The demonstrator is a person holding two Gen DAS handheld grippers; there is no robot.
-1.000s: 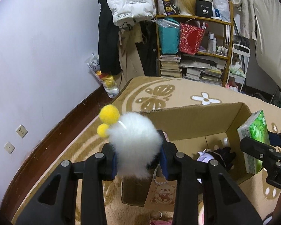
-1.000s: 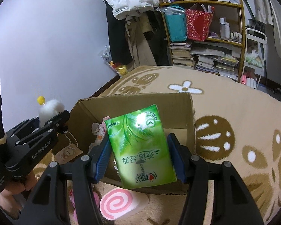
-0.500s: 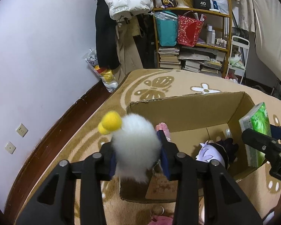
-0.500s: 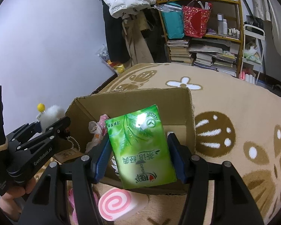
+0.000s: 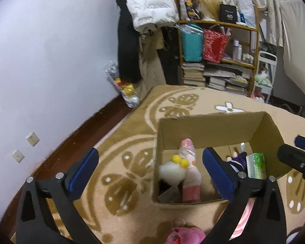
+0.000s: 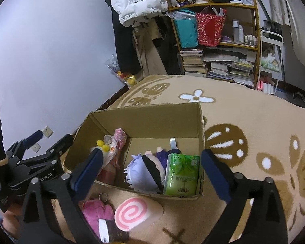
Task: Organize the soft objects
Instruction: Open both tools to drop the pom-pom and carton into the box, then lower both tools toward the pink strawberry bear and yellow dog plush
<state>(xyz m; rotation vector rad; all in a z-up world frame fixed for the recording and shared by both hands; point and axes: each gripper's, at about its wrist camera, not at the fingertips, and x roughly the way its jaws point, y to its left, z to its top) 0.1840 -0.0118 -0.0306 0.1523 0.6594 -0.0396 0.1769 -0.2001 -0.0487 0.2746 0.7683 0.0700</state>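
Patterned rug (image 6: 254, 126); fluffy white pompom (image 5: 171, 171) in box (image 5: 211, 127); both jaws just opened wide, empty.

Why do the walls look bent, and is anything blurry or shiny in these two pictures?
Both wrist views: fisheye lenses curve the wall and darken the corners. Left wrist view: the white pompom toy in the cardboard box is smeared. Right wrist view: sharper, with slight sheen on the green tissue pack.

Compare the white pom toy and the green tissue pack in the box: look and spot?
The pom toy is round, fluffy white with yellow balls; the tissue pack is flat-sided, glossy green. The pom toy lies at the box's left end, the tissue pack against its right wall. Both are inside, released.
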